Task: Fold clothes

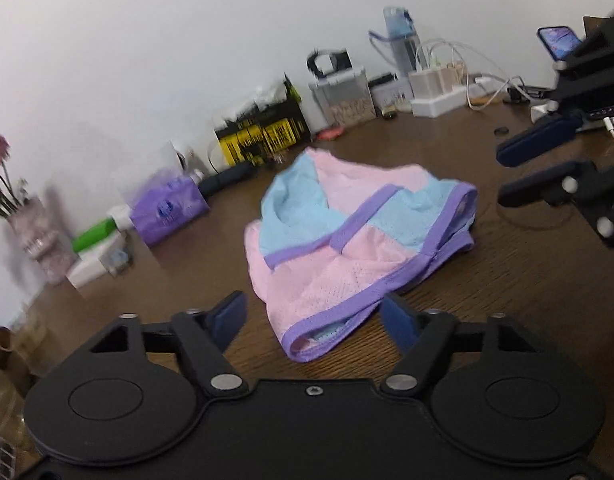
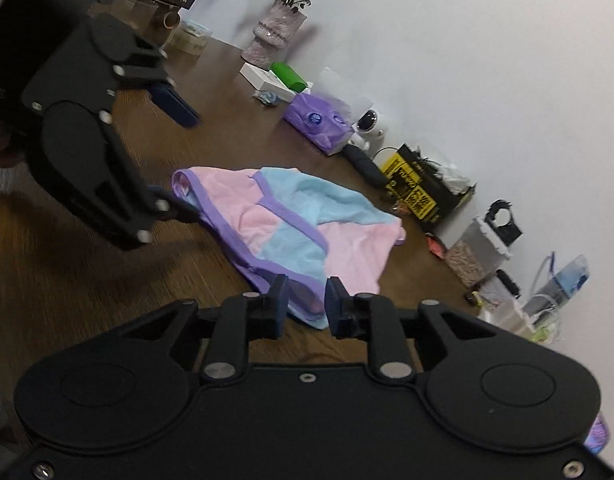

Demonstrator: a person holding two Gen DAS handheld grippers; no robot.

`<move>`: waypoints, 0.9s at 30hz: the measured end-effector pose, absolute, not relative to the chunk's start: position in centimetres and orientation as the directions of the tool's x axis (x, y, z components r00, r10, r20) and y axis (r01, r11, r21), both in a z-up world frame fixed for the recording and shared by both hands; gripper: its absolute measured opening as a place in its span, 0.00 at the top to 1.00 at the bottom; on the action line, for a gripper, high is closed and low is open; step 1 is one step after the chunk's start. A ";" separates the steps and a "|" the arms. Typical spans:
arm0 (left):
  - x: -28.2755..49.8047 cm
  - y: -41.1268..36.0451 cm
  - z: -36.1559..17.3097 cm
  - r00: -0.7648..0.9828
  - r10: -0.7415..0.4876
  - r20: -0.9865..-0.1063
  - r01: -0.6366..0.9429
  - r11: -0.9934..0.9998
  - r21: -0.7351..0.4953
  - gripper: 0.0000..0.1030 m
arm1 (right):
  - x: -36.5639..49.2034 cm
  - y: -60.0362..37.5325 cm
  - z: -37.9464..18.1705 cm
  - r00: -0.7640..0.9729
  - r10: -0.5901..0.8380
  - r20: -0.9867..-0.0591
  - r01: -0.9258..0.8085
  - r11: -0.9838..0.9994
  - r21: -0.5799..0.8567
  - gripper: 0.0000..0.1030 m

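Note:
A pink and light-blue mesh garment (image 1: 347, 232) with purple trim lies crumpled on the brown wooden table (image 1: 507, 320). My left gripper (image 1: 313, 320) is at the bottom of its own view. It is open, its blue pads standing wide on either side of the near purple hem and not pressing it. In the right wrist view the left gripper (image 2: 187, 160) comes in from the left, its lower finger at the hem corner of the garment (image 2: 291, 224). My right gripper (image 2: 305, 304) is open by a narrow gap, with the cloth's near edge showing in that gap. From the left wrist, the right gripper (image 1: 503, 176) sits just off the garment's right edge.
Clutter lines the wall at the back of the table: a vase of flowers (image 2: 273, 32), a purple tissue pack (image 1: 167, 208), a yellow-black box (image 1: 263, 132), a clear container (image 1: 347, 96), a water bottle (image 1: 401, 36), a power strip with cables (image 1: 439, 96) and a phone (image 1: 557, 40).

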State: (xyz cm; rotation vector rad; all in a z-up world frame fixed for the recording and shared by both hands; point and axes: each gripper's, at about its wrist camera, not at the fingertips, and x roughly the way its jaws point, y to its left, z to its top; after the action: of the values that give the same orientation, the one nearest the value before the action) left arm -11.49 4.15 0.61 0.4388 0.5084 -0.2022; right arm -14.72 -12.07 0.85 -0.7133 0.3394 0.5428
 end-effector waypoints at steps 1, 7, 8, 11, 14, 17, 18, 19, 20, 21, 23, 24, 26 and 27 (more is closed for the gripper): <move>-11.2 4.4 0.4 0.848 -0.071 -0.524 0.292 0.890 0.351 0.42 | -15.0 -12.2 0.5 0.809 0.354 -0.470 -0.577 0.634 -0.516 0.75; -9.5 6.0 -0.2 0.814 -0.081 -0.575 0.305 0.902 0.305 0.79 | -14.8 -12.7 -0.8 0.799 0.348 -0.491 -0.582 0.655 -0.482 0.64; -9.1 6.3 -0.2 0.803 -0.085 -0.589 0.309 0.905 0.292 0.81 | -14.6 -12.8 -0.8 0.795 0.350 -0.495 -0.586 0.652 -0.480 0.64; -8.8 6.9 0.2 0.795 -0.109 -0.596 0.319 0.912 0.258 0.93 | -14.5 -12.3 -1.0 0.787 0.369 -0.494 -0.601 0.638 -0.481 0.63; -8.7 7.6 1.0 0.800 -0.145 -0.582 0.304 0.935 0.185 0.97 | -14.3 -11.5 -1.1 0.793 0.387 -0.471 -0.602 0.615 -0.509 0.49; -9.1 8.1 2.3 0.816 -0.175 -0.552 0.296 0.945 0.138 0.97 | -13.6 -10.3 -1.7 0.799 0.405 -0.444 -0.600 0.575 -0.556 0.37; -9.1 8.1 2.7 0.817 -0.180 -0.548 0.295 0.947 0.129 0.97 | -13.2 -9.8 -1.7 0.799 0.404 -0.446 -0.601 0.571 -0.559 0.36; -9.3 8.1 3.2 0.821 -0.182 -0.541 0.294 0.948 0.127 0.97 | -12.8 -9.3 -1.8 0.798 0.403 -0.447 -0.601 0.568 -0.562 0.36; -9.5 8.0 3.6 0.827 -0.186 -0.531 0.296 0.946 0.129 0.97 | -12.3 -8.8 -1.8 0.798 0.402 -0.449 -0.602 0.565 -0.564 0.36; -9.7 7.8 4.0 0.831 -0.195 -0.522 0.304 0.944 0.132 0.97 | -12.0 -8.3 -1.8 0.797 0.405 -0.448 -0.603 0.568 -0.560 0.36; -10.0 7.5 4.4 0.833 -0.212 -0.511 0.321 0.938 0.135 0.97 | -11.4 -6.9 -1.5 0.800 0.409 -0.439 -0.599 0.579 -0.553 0.36; -10.2 7.3 4.5 0.832 -0.223 -0.508 0.334 0.932 0.139 0.97 | -11.1 -6.2 -1.5 0.807 0.406 -0.428 -0.590 0.581 -0.562 0.36; -10.4 7.2 4.5 0.832 -0.223 -0.508 0.344 0.926 0.156 0.97 | -10.3 -5.2 -1.9 0.824 0.384 -0.417 -0.566 0.594 -0.571 0.35; -10.4 7.3 4.4 0.833 -0.215 -0.509 0.338 0.927 0.162 0.97 | -9.9 -4.8 -2.0 0.826 0.376 -0.421 -0.562 0.603 -0.565 0.35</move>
State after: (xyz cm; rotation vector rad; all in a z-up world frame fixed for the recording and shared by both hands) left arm -10.42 7.28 4.40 0.2518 0.5073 -0.2961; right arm -9.86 -4.84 -2.04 -0.7448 0.2713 0.5505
